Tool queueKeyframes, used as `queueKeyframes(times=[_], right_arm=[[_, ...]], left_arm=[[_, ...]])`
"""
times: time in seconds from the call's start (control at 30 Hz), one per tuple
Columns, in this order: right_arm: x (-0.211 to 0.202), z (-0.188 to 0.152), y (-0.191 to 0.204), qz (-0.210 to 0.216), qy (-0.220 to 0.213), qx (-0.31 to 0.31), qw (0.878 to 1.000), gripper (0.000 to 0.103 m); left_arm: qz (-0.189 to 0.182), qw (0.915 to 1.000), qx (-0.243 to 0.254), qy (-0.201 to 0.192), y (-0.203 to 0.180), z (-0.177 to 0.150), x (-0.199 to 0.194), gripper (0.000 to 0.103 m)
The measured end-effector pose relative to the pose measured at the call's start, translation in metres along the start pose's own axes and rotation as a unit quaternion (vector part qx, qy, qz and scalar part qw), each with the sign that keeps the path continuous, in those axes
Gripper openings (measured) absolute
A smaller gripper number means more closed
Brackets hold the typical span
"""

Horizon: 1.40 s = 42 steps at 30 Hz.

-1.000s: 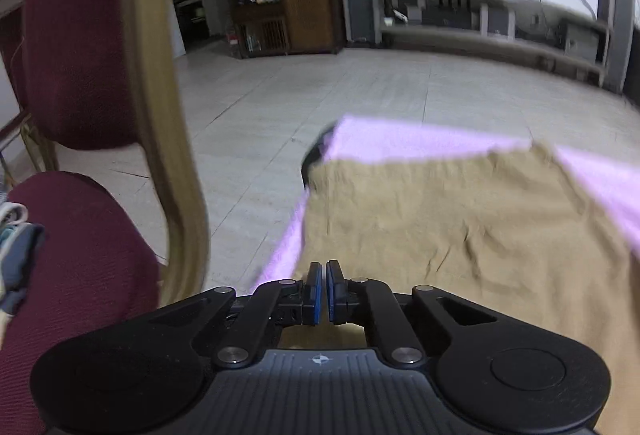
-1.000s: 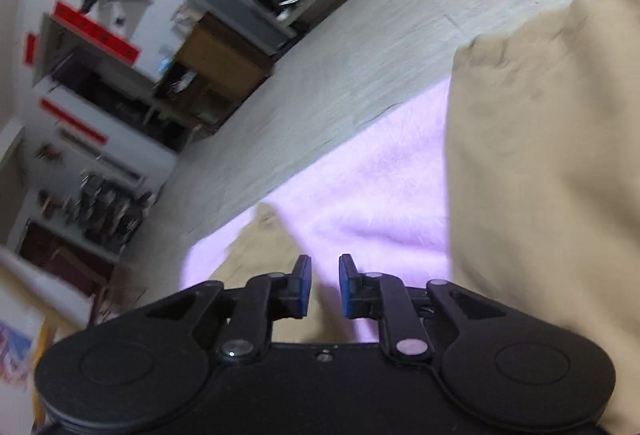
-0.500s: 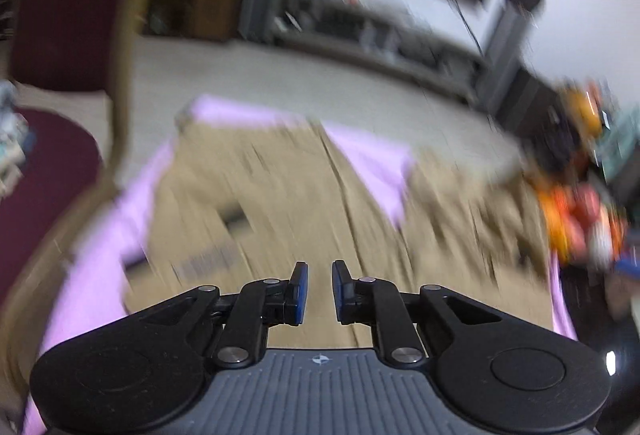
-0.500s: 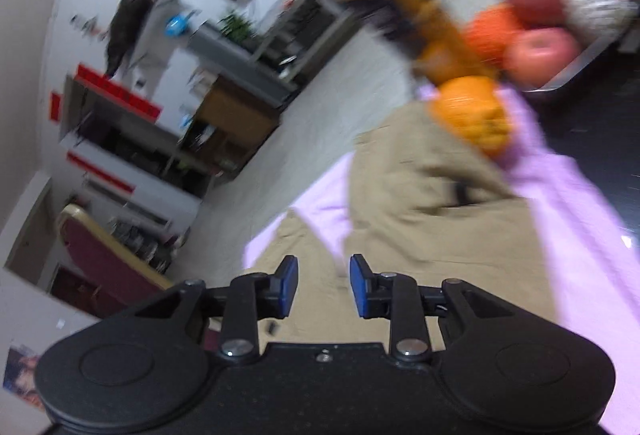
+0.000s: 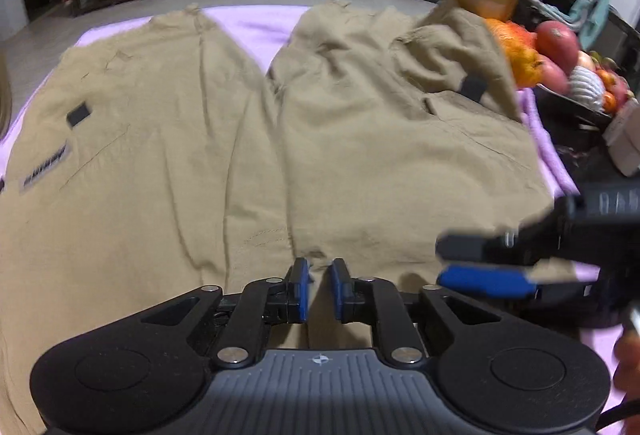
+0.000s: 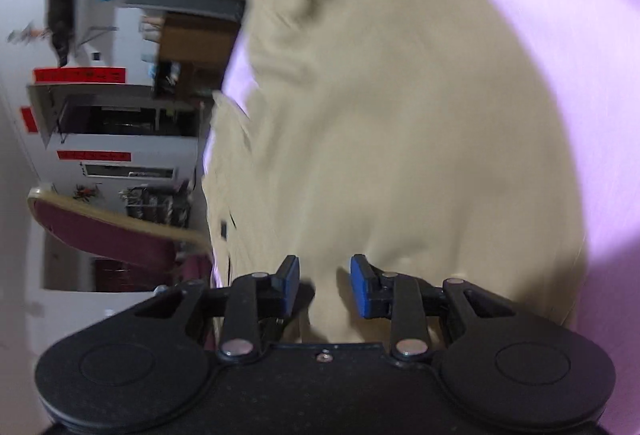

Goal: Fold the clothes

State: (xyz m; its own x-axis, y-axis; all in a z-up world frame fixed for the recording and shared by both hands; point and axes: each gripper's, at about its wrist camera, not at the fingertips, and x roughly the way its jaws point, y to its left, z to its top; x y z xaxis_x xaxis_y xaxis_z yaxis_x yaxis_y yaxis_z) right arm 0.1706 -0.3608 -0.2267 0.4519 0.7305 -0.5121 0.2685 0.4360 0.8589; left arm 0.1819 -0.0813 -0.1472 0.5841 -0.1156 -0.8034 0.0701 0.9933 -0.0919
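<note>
Both grippers over tan shorts (image 5: 360, 123), jaws parted.
Left gripper (image 5: 319, 289) slightly open, empty; right gripper (image 6: 325, 287) wider, apparently empty, blurred.

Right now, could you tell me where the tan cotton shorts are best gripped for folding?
Probably the waistband edge of the tan cotton shorts, approached from the near side: they lie flat on the lilac blanket, legs pointing away, and both open claws, left and right, sit there.
</note>
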Motion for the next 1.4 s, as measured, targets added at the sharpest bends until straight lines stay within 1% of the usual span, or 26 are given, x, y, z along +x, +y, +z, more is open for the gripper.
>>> queueKeyframes(times=[0.03,0.1,0.13,0.2,0.23,0.27,0.3,0.33,0.37,0.43,0.47,0.53,0.6,0.67,0.73,0.77,0.83,0.87,0.93,0.97,1.0,1.07,1.17,1.2,1.27,1.4], right_arm=[[0.004,-0.002,-0.008,0.002,0.002,0.011,1.0,0.0],[-0.016,0.003,-0.028,0.018,-0.057,0.035,0.998,0.0],[-0.026,0.005,-0.037,0.023,-0.088,0.047,0.995,0.0],[-0.058,0.006,-0.038,-0.028,-0.166,0.054,0.984,0.0],[-0.071,0.005,-0.038,-0.046,-0.18,0.063,0.98,0.0],[-0.084,0.005,-0.038,-0.063,-0.195,0.073,0.976,0.005],[-0.097,0.004,-0.038,-0.078,-0.208,0.082,0.972,0.011],[-0.106,-0.002,-0.036,-0.069,-0.207,0.078,0.973,0.015],[-0.114,-0.008,-0.034,-0.059,-0.204,0.074,0.974,0.015],[-0.116,-0.026,-0.019,-0.047,-0.164,0.045,0.984,0.017],[-0.108,-0.037,-0.01,-0.048,-0.14,0.023,0.989,0.018],[-0.092,-0.059,0.01,-0.049,-0.094,-0.021,0.994,0.018],[-0.068,-0.081,0.022,-0.038,-0.06,-0.054,0.996,0.018],[-0.044,-0.097,0.033,-0.053,-0.038,-0.094,0.993,0.018],[-0.026,-0.111,0.045,-0.099,-0.022,-0.143,0.984,0.018],[-0.018,-0.117,0.047,-0.125,-0.017,-0.161,0.979,0.014],[-0.015,-0.121,0.045,-0.131,-0.016,-0.164,0.978,0.009],[-0.018,-0.12,0.045,-0.138,-0.01,-0.152,0.979,0.007],[-0.023,-0.118,0.046,-0.152,0.001,-0.128,0.98,0.007],[-0.03,-0.12,0.048,-0.157,-0.002,-0.125,0.98,0.008],[-0.04,-0.121,0.051,-0.151,-0.015,-0.126,0.98,0.01],[-0.059,-0.122,0.056,-0.14,-0.042,-0.129,0.981,0.026],[-0.099,-0.111,0.077,-0.105,-0.101,-0.134,0.98,0.026],[-0.112,-0.107,0.086,-0.096,-0.12,-0.139,0.978,0.026],[-0.138,-0.098,0.104,-0.077,-0.154,-0.157,0.972,0.027],[-0.17,-0.074,0.143,-0.047,-0.204,-0.213,0.954,0.031]], left_arm=[[0.005,1.0,0.005,0.003,-0.001,0.0,-0.002,0.021],[0.015,0.9997,0.016,0.008,-0.002,0.0,-0.005,0.021],[0.02,0.9995,0.021,0.01,-0.003,0.0,-0.006,0.019],[0.035,0.9988,0.031,0.014,-0.005,-0.002,-0.013,0.015],[0.043,0.9983,0.038,0.013,-0.006,-0.005,-0.019,0.013],[0.043,0.998,0.045,0.012,-0.007,-0.009,-0.027,0.013],[0.035,0.9981,0.051,0.01,-0.008,-0.013,-0.035,0.013],[0.023,0.9982,0.055,0.009,-0.01,-0.018,-0.044,0.013],[0.005,0.9982,0.06,0.007,-0.011,-0.024,-0.053,0.013],[-0.024,0.9965,0.08,0.004,-0.017,-0.037,-0.069,0.014],[-0.029,0.9954,0.091,0.005,-0.021,-0.043,-0.072,0.014],[-0.023,0.9942,0.104,0.01,-0.025,-0.055,-0.074,0.014],[-0.011,0.9953,0.095,0.02,-0.022,-0.062,-0.07,0.014],[0.0,0.9958,0.088,0.025,-0.018,-0.067,-0.065,0.015],[0.006,0.9949,0.098,0.026,-0.018,-0.072,-0.065,0.016],[0.008,0.9941,0.105,0.026,-0.02,-0.074,-0.065,0.016],[0.013,0.9925,0.119,0.027,-0.022,-0.077,-0.067,0.016],[0.016,0.9916,0.124,0.032,-0.023,-0.078,-0.069,0.016],[0.021,0.9891,0.14,0.041,-0.028,-0.079,-0.075,0.016],[0.02,0.988,0.146,0.045,-0.03,-0.08,-0.079,0.014],[0.013,0.9883,0.145,0.045,-0.032,-0.079,-0.085,0.013],[-0.005,0.9906,0.134,0.028,-0.034,-0.075,-0.1,0.014],[-0.024,0.9918,0.125,-0.009,-0.046,-0.057,-0.12,0.015],[-0.029,0.9916,0.124,-0.02,-0.051,-0.05,-0.126,0.019],[-0.039,0.991,0.122,-0.04,-0.062,-0.037,-0.136,0.043],[-0.043,0.9893,0.129,-0.053,-0.09,-0.018,-0.137,0.049]])
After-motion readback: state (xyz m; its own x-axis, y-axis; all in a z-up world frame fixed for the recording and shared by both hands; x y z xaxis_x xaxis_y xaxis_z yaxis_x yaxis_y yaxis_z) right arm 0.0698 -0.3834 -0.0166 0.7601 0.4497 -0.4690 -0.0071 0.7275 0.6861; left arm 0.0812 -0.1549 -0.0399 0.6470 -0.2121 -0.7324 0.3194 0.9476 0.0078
